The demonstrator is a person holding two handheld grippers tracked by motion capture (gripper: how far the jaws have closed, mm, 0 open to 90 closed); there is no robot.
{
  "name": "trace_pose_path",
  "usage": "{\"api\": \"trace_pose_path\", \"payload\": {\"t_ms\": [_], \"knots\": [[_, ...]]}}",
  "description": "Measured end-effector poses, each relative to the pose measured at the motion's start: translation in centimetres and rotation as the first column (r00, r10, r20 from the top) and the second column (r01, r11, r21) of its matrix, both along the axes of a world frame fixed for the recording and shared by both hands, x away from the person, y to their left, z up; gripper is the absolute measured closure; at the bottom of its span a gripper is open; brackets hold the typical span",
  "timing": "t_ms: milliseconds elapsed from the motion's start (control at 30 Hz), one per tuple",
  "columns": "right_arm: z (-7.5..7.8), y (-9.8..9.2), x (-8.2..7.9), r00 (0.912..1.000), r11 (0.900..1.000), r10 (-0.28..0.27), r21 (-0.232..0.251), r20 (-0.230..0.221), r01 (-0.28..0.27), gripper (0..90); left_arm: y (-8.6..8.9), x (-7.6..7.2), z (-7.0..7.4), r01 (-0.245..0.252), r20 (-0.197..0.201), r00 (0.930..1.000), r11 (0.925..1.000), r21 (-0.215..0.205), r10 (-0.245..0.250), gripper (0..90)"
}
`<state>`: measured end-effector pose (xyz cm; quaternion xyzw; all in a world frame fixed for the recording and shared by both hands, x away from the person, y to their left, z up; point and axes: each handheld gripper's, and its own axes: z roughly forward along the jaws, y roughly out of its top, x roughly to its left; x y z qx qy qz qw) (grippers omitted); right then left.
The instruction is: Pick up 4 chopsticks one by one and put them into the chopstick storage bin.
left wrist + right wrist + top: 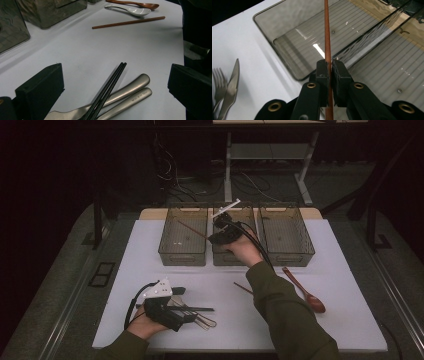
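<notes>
Since it belongs in the left bin (183, 240), my right gripper (329, 65) pinches the wooden chopstick (327, 32) over it; left gripper (192, 312) hangs released.

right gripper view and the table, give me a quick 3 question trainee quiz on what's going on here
1. True or false: the right gripper is shut on a brown chopstick.
2. The held chopstick points over which bin? A) left bin B) right bin C) none
3. How do the left gripper jaws stand, and what lies between them?

Key
1. True; the pads clamp it.
2. A, in the high view its tip reaches over the left bin.
3. Open wide, above black chopsticks and metal handles, not touching them.
</notes>
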<state>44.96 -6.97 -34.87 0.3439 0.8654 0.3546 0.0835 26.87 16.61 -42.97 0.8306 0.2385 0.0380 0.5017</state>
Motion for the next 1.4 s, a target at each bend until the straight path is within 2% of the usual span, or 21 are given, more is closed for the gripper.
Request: {"api": "trace_pose_path", "payload": {"t_ms": [433, 833, 1267, 1300, 1333, 1400], "knots": [[-1.2, 3.8, 2.7, 0.9983, 0.998, -0.043, -0.041, -0.040, 0.041, 84.0, 0.1, 0.0, 0.1, 0.003, 0.000, 1.0000, 1.0000, -0.009, -0.003, 0.0], [-1.8, 6.0, 4.8, 0.9947, 0.993, -0.091, -0.080, -0.047, 0.087, 83.9, 0.1, 0.0, 0.2, 0.010, -0.003, 0.9999, 0.9999, -0.013, -0.010, 0.0], [-2.0, 7.7, 5.5, 0.9940, 0.991, -0.096, -0.100, -0.052, 0.090, 83.1, 0.0, 0.0, 0.2, 0.015, -0.002, 0.9999, 0.9997, -0.017, -0.015, 0.0], [-1.9, 7.7, 5.5, 0.9940, 0.991, -0.100, -0.090, -0.044, 0.096, 76.3, 0.0, 0.0, 0.2, 0.015, -0.002, 0.9999, 0.9997, -0.018, -0.015, 0.0], [-1.9, 7.7, 5.5, 0.9940, 0.991, -0.100, -0.090, -0.044, 0.096, 76.3, 0.0, 0.0, 0.2, 0.015, -0.002, 0.9999, 0.9997, -0.018, -0.015, 0.0], [-1.7, 7.6, 5.5, 0.9940, 0.992, -0.104, -0.080, -0.032, 0.101, 70.5, 0.0, 0.0, 0.2, 0.015, -0.001, 0.9999, 0.9997, -0.017, -0.015, 0.0]]}}
